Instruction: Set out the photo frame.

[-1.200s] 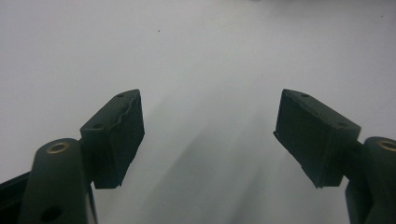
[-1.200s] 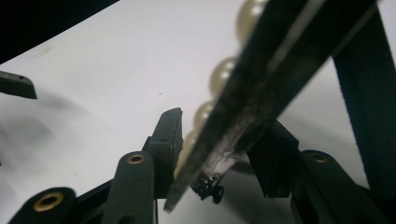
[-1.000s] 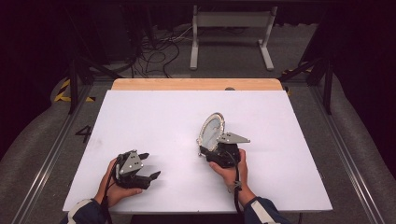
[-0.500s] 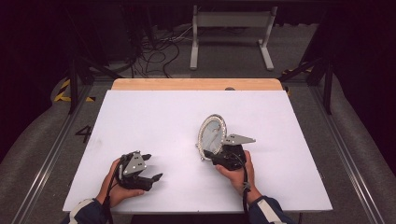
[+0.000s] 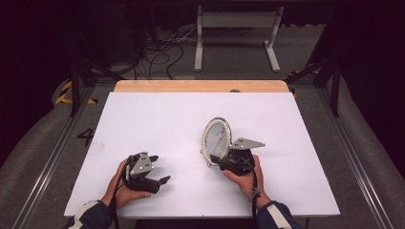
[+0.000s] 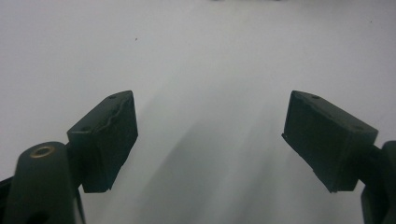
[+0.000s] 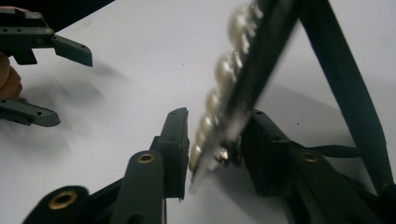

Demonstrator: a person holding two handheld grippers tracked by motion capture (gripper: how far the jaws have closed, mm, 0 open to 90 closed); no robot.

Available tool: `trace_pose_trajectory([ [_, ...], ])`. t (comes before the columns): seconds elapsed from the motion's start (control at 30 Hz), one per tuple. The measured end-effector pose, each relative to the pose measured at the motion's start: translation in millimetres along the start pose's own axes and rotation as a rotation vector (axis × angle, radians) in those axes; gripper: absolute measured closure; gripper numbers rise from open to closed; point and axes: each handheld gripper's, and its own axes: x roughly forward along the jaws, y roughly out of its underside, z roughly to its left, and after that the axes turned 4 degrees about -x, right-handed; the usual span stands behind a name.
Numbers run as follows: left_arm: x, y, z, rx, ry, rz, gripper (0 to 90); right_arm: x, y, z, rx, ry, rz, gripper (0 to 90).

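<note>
From above, your right gripper (image 5: 216,157) is pinching the oval picture frame (image 5: 216,138) upright mid-table (image 5: 157,119), and your left gripper (image 6: 210,135) is resting spread over bare surface near the front edge, while the frame's beaded rim (image 7: 219,98) is sitting between the right jaws.

There are two grippers, and each one is held by one hand: the left gripper (image 5: 155,169) stays to the left of the oval frame (image 5: 216,139), and the right gripper (image 5: 216,158) is at the frame's lower edge. There is one oval frame with a pearl border, and one back stand (image 7: 348,88) behind this frame. All are on one white table (image 5: 157,119).
</note>
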Motion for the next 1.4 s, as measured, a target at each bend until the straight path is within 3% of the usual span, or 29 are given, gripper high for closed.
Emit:
trace_pose_trajectory([
  [0.13,9.2,-11.1,2.3,0.007,0.015,-0.002,17.1,4.2,2.3,0.5,0.007,-0.002,-0.024,60.9],
  [0.23,14.3,-19.0,4.0,0.003,0.026,-0.016,17.1,6.5,2.5,0.4,0.011,-0.001,-0.057,67.3],
  [0.47,29.8,-41.5,7.2,0.013,0.067,-0.049,17.1,7.9,2.3,-1.2,0.014,-0.014,-0.048,69.4],
  [0.6,40.6,-54.9,8.4,0.011,0.095,-0.061,17.2,7.9,2.0,-6.0,0.021,-0.037,-0.044,75.1],
  [0.83,64.9,-72.6,12.4,-0.003,0.133,-0.055,18.3,8.3,-0.7,-9.9,0.018,-0.066,-0.021,75.5],
  [0.97,75.9,-79.7,14.8,-0.011,0.134,-0.057,18.7,8.7,-1.5,-11.1,0.02,-0.078,-0.015,74.9],
  [1.17,86.3,-86.6,17.5,-0.016,0.138,-0.068,20.9,4.4,-1.1,-8.5,-0.004,-0.042,-0.01,68.5],
  [1.4,93.5,-90.2,23.4,-0.049,0.136,-0.083,19.7,-9.5,2.7,-1.7,-0.03,0.003,-0.022,63.3],
])
